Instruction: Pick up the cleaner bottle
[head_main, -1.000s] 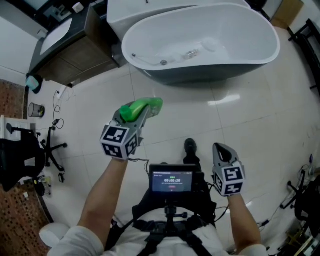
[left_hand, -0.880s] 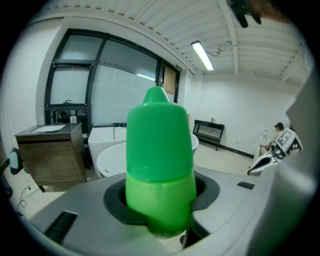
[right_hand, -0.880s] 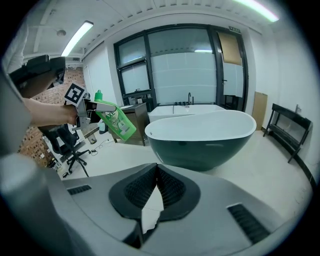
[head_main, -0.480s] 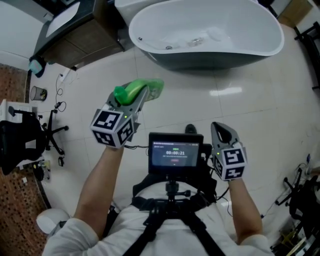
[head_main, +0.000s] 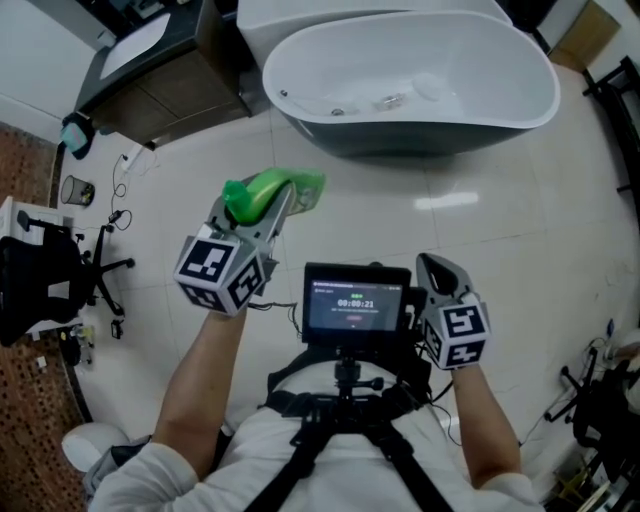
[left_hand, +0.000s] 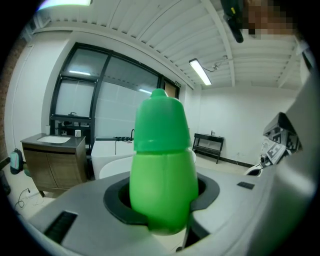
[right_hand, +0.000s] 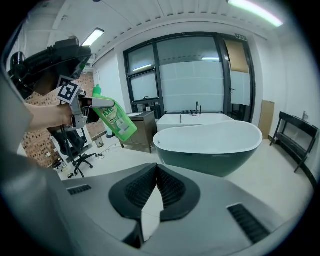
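The pale tiled floor (head_main: 520, 250) spreads below, and a white bathtub (head_main: 420, 140) stands on it at the far side. Nearer the person, the left gripper (head_main: 275, 212) is raised clear of the floor. Its jaws stand half apart, clamped on the green cleaner bottle (left_hand: 162, 170). The bottle's long axis lies across the jaws, cap to one side and body to the other. The pick-up looks done. The right gripper (head_main: 440, 268) hangs well apart on the other side, jaws closed on nothing, so any further carrying falls to the left hand.
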